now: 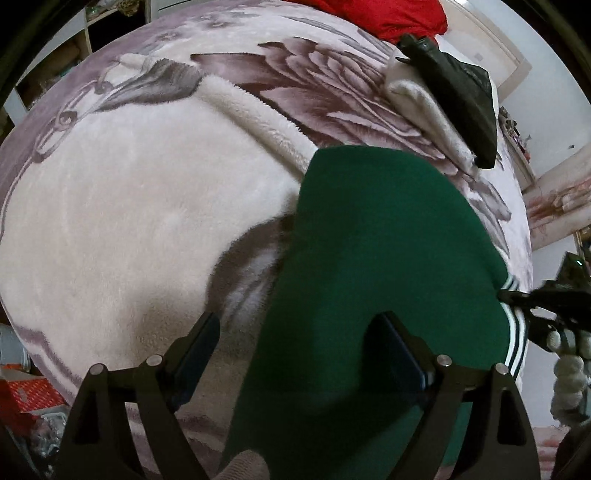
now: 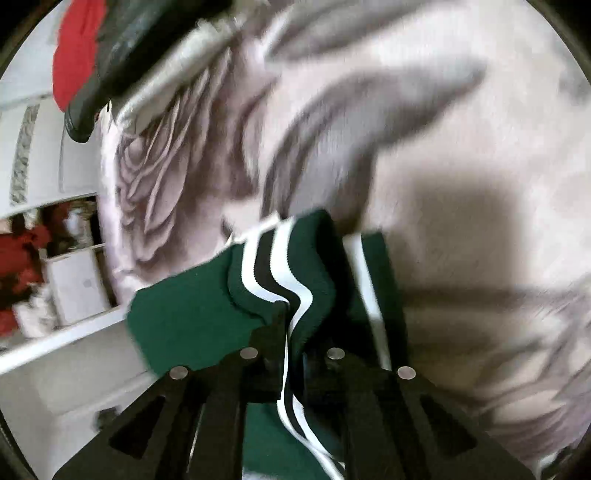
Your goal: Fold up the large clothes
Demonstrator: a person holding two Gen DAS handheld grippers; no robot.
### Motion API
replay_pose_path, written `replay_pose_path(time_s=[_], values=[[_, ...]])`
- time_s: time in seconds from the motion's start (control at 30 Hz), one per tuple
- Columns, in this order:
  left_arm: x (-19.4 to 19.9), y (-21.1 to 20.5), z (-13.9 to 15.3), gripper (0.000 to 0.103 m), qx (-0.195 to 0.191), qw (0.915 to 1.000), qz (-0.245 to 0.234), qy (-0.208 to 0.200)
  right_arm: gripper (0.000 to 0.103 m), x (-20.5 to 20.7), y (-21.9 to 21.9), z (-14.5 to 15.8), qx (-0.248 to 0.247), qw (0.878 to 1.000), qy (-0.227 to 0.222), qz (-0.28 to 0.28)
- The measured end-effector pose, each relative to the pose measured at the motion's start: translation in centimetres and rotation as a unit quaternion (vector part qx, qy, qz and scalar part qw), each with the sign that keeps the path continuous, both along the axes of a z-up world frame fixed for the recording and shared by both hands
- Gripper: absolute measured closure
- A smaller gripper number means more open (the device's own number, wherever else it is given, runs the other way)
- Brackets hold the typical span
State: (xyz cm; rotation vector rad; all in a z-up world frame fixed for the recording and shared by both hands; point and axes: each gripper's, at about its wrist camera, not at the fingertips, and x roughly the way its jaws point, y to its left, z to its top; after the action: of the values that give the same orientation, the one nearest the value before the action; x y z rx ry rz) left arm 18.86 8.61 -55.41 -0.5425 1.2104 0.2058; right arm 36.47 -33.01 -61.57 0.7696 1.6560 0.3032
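A dark green garment (image 1: 373, 266) with white and black stripes at its hem lies on a pale plush blanket (image 1: 122, 221) on a bed. My left gripper (image 1: 299, 325) is open just above the garment's near part, one finger over the green cloth and one over the blanket. My right gripper (image 2: 293, 317) is shut on the striped edge of the green garment (image 2: 192, 310) and holds it bunched between the fingers. The right gripper (image 1: 517, 301) also shows at the right edge of the left wrist view, on the striped hem.
A folded dark green and white item (image 1: 454, 99) lies at the far right of the bed, with a red cloth (image 1: 399, 18) behind it. Shelves and clutter (image 1: 26, 398) stand to the left. White furniture (image 2: 66, 280) stands beside the bed.
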Motion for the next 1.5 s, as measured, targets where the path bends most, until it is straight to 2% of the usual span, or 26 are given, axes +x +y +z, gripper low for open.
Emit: replay_pose_path(time_s=[0.03, 0.07, 0.1, 0.2, 0.23, 0.33, 0.4, 0.43, 0.47, 0.5, 0.53, 0.67, 0.73, 0.83, 0.93, 1.03, 1.07, 1.13, 1.23, 1.27, 1.33, 1.37, 1.43, 1.5], values=[[-0.2, 0.0, 0.0, 0.016, -0.004, 1.0000, 0.000, -0.001, 0.063, -0.8, -0.5, 1.2, 0.001, 1.000, -0.016, 0.006], [-0.5, 0.0, -0.1, 0.016, -0.005, 1.0000, 0.000, 0.000, 0.053, -1.7, -1.1, 2.1, 0.002, 0.999, -0.030, 0.009], [-0.7, -0.1, -0.1, 0.016, -0.005, 1.0000, -0.001, 0.001, 0.037, -3.5, -1.9, 3.3, -0.002, 0.999, -0.041, 0.014], [-1.5, -0.2, -0.2, 0.016, -0.004, 1.0000, -0.001, 0.001, 0.035, -8.7, -2.6, 4.1, -0.023, 0.998, -0.026, 0.043], [-1.8, -0.2, -0.2, 0.016, -0.003, 1.0000, -0.001, 0.001, 0.035, -10.7, -2.7, 3.6, -0.032, 0.998, -0.011, 0.056], [-2.3, -0.5, 0.1, 0.016, 0.006, 1.0000, 0.000, 0.002, 0.033, -15.3, -2.3, 1.3, -0.016, 0.996, 0.024, 0.083], [-2.5, -0.7, 0.3, 0.016, 0.011, 0.9999, 0.000, 0.004, 0.033, -16.2, -2.0, 0.2, -0.032, 0.996, 0.016, 0.081], [-2.6, -0.8, 0.3, 0.016, 0.015, 0.9999, -0.002, 0.005, 0.036, -16.3, -2.0, 0.1, -0.038, 0.997, 0.000, 0.073], [-2.6, -1.0, 0.3, 0.016, 0.018, 0.9998, -0.003, 0.006, 0.043, -16.5, -2.2, 0.3, -0.047, 0.997, -0.018, 0.055], [-2.7, -1.1, 0.4, 0.016, 0.022, 0.9997, -0.005, 0.006, 0.089, -16.6, -2.5, 0.5, -0.043, 0.998, -0.028, 0.038], [-2.7, -1.2, 0.5, 0.016, 0.024, 0.9997, -0.006, 0.007, 0.095, -16.7, -2.5, 0.6, -0.031, 0.999, -0.025, 0.023], [-2.8, -1.3, 1.3, 0.016, 0.023, 0.9997, -0.006, 0.003, 0.095, -17.6, -3.3, 4.8, -0.040, 0.997, -0.064, -0.010], [-2.9, -1.5, 1.8, 0.016, 0.015, 0.9999, -0.003, -0.003, 0.096, -18.1, -4.9, 7.4, -0.031, 0.996, -0.074, -0.048], [-2.9, -2.0, 2.1, 0.016, 0.005, 0.9999, -0.003, -0.012, 0.096, -18.8, -7.2, 10.2, -0.059, 0.991, -0.090, -0.076], [-2.3, -3.2, 1.3, 0.008, -0.003, 0.9997, -0.018, -0.015, 0.096, -18.6, -8.9, 8.0, -0.104, 0.989, -0.068, -0.082], [-1.0, -4.5, -0.5, 0.006, 0.013, 0.9990, -0.043, 0.004, 0.096, -18.0, -8.8, 2.2, -0.141, 0.989, -0.020, -0.043], [-0.8, -4.6, -0.9, 0.006, 0.015, 0.9988, -0.046, 0.008, 0.095, -17.7, -8.1, 0.3, -0.135, 0.990, 0.003, -0.031], [-0.5, -4.6, -1.2, 0.006, 0.012, 0.9987, -0.048, 0.010, 0.089, -16.8, -7.7, -2.1, -0.131, 0.991, 0.032, -0.006], [-0.4, -4.5, -0.9, 0.006, 0.012, 0.9987, -0.050, 0.006, 0.083, -15.3, -7.7, -1.0, -0.112, 0.993, 0.043, 0.018], [-0.3, -4.5, -0.8, 0.006, 0.014, 0.9985, -0.052, 0.006, 0.079, -14.9, -8.0, -0.1, -0.102, 0.994, 0.035, 0.017], [-0.3, -4.4, -0.6, 0.006, 0.013, 0.9985, -0.052, 0.008, 0.056, -14.0, -8.8, 2.5, -0.067, 0.998, -0.011, 0.007], [-0.3, -4.4, -0.6, 0.006, 0.009, 0.9987, -0.050, 0.008, 0.052, -13.5, -9.0, 3.7, -0.056, 0.998, -0.031, 0.005], [-0.2, -4.1, -0.1, 0.006, 0.003, 0.9991, -0.042, 0.003, 0.035, -11.7, -9.3, 5.3, -0.039, 0.997, -0.063, -0.004], [0.2, -3.7, 0.4, 0.006, 0.003, 0.9994, -0.034, -0.004, 0.029, -9.0, -9.2, 5.2, -0.005, 0.996, -0.086, -0.011]])
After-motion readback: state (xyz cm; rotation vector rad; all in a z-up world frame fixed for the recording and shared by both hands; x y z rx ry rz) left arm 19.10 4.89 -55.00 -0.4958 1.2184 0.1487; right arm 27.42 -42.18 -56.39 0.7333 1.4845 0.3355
